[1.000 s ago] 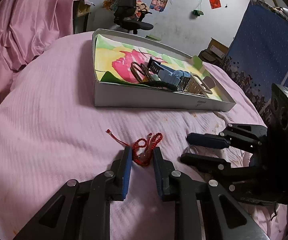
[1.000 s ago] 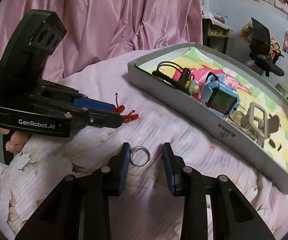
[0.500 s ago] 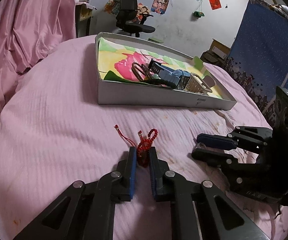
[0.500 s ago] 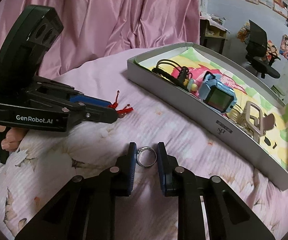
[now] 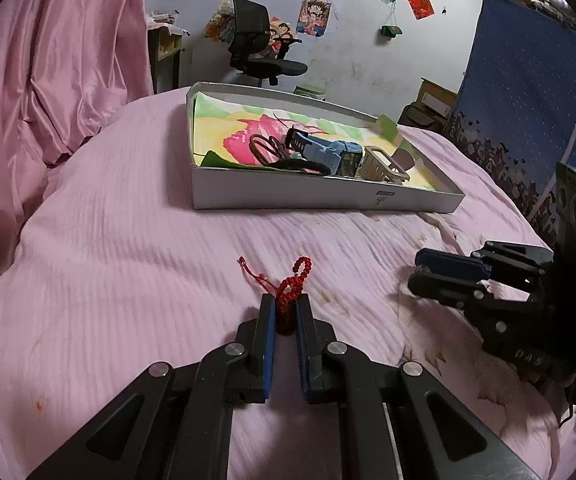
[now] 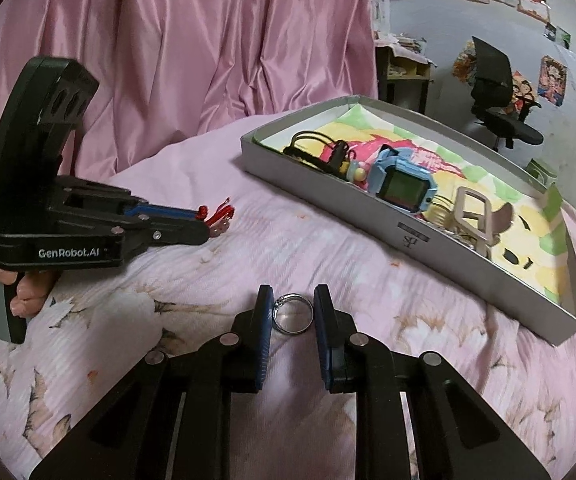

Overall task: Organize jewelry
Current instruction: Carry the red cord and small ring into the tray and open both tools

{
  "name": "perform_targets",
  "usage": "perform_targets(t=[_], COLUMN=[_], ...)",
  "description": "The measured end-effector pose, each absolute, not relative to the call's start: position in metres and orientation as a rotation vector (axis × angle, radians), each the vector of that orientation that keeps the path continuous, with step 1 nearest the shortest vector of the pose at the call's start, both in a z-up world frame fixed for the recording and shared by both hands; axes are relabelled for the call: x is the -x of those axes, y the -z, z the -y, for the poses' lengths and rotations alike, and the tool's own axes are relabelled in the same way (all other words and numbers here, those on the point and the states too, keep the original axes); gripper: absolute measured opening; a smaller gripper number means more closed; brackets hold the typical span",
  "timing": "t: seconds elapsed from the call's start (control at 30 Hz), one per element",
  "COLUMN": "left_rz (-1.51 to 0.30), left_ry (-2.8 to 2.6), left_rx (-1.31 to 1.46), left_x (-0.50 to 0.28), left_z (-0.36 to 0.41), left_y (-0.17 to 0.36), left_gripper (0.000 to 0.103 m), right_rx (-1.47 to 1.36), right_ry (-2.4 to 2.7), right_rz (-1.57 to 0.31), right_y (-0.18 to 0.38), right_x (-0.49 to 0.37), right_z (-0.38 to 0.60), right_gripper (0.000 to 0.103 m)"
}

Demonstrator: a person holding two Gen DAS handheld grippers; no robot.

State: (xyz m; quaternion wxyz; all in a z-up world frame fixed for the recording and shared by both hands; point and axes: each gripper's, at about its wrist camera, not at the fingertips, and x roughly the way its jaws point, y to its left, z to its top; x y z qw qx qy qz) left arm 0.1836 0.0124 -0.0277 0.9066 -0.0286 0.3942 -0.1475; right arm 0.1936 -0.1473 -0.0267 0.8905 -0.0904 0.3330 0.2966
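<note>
My left gripper [image 5: 286, 306] is shut on a red beaded bracelet [image 5: 290, 292], held just above the pink bedspread; it also shows in the right wrist view [image 6: 216, 216]. My right gripper [image 6: 291, 302] is closed around a silver ring [image 6: 293, 314], its pads touching the ring's sides. In the left wrist view the right gripper [image 5: 420, 276] sits to the right of the bracelet. A shallow white box [image 5: 328, 196] with a colourful lining holds a blue watch [image 6: 402, 182], dark hair ties [image 6: 316, 148] and a beige clip [image 6: 474, 216].
The bed is covered in a pink ribbed spread [image 5: 128, 260]. A pink curtain [image 6: 188, 52] hangs behind. A black office chair [image 5: 260, 52] and a desk stand by the far wall. A blue panel [image 5: 528, 92] stands at the right.
Both grippers closed: the left on the red bracelet, the right on the silver ring. The left gripper has lifted the bracelet a little off the spread.
</note>
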Motion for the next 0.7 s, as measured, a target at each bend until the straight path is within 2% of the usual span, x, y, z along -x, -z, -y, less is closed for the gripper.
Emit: perform_targets(t=[0.4, 0.7], left_rz=[-0.777, -0.734], left_ry=[0.378, 0.376], left_rx=[0.042, 0.063], left_x=[-0.179, -0.21], left_z=[0.026, 0.05], left_y=[0.006, -0.017], left_gripper=[0.01, 0.01], right_rx=[0.101, 0.089], right_ry=[-0.546, -0.487], right_rz=[-0.664, -0.634], right_y=[0.016, 0.005], right_x=[-0.191, -0.205], right_z=[0.177, 0.201], right_gripper=[0.018, 0.018])
